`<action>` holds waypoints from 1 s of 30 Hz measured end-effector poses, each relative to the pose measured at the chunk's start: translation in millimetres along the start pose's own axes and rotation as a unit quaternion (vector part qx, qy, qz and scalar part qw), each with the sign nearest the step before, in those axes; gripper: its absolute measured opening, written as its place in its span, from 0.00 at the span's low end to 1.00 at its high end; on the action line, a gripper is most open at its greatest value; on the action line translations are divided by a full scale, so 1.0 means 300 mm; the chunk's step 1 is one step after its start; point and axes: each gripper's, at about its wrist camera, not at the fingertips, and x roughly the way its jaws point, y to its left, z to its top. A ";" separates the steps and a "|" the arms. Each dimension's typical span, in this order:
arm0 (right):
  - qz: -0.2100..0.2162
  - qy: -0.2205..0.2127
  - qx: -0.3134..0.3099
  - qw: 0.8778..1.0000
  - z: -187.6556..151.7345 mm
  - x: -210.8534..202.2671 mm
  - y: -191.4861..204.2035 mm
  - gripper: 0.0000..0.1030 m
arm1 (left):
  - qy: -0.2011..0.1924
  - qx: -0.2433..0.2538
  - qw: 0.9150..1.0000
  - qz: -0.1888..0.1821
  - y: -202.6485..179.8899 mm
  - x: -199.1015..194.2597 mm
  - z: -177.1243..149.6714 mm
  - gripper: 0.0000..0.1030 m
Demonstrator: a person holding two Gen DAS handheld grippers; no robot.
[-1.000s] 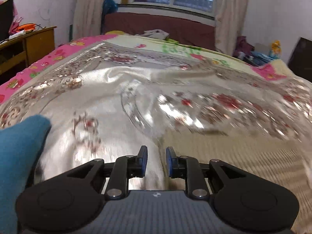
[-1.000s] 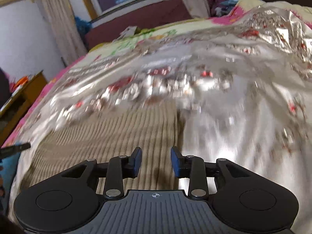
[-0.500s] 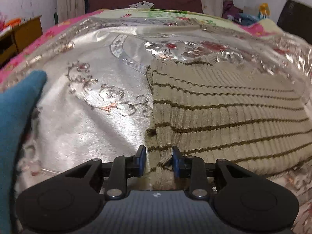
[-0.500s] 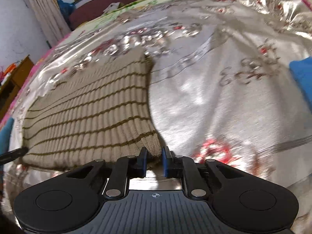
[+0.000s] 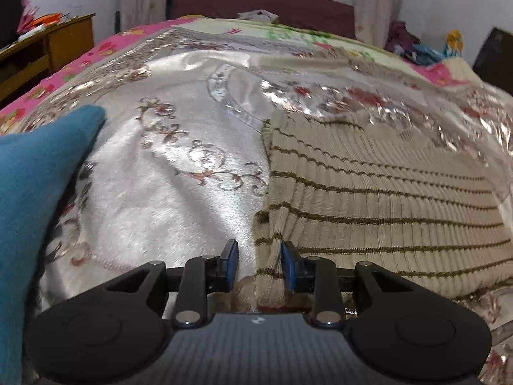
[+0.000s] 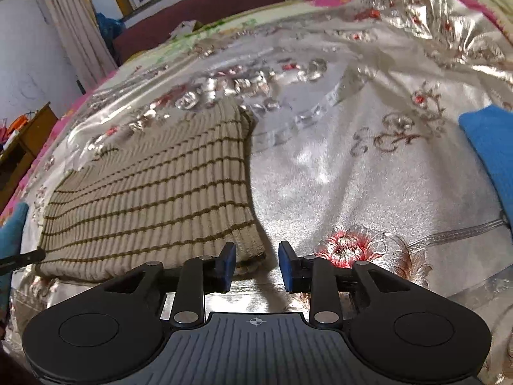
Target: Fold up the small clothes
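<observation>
Left gripper (image 5: 259, 264), left wrist view: jaws apart, straddling the near left corner of the striped sweater (image 5: 378, 199). A bunched ridge of knit rises between the pads and seems to touch the right pad (image 5: 288, 268); the left pad stands clear of it. No squeeze evident, so I judge it released or not yet gripping. Sweater lies flat as a folded rectangle on the shiny silver bedspread (image 5: 166, 199), long edge running to the right. That corner is the natural hold for lifting one end across in a further fold.

Blue cloth (image 5: 35, 192) sits close at left, apart from the sweater; it should not interfere. Wooden cabinet (image 5: 48, 51) stands beyond the bed at far left, clear of the work.

Right gripper (image 6: 257, 264), right wrist view: jaws apart, nothing between them. Its left pad (image 6: 228, 266) sits just beside the sweater's near right corner (image 6: 247, 243); the gap looks onto bare bedspread (image 6: 352, 176). So both grippers are at the near edge, one per corner, likely for a paired lift or a smoothing.

Another blue cloth (image 6: 490, 166) lies at the right edge, well apart. Left gripper's tip (image 6: 22, 258) shows at far left. Bedspread is wrinkled and slippery-looking; it may drag with the knit.
</observation>
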 end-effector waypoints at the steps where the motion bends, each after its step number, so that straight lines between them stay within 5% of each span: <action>1: -0.001 -0.005 -0.005 1.000 -0.006 -0.008 0.009 0.29 | -0.003 -0.006 1.000 0.001 0.003 -0.007 -0.007 0.35; 30: 0.033 0.002 0.037 0.999 -0.145 -0.022 -0.002 0.43 | 0.002 0.086 0.996 0.035 -0.207 -0.119 -0.036 0.36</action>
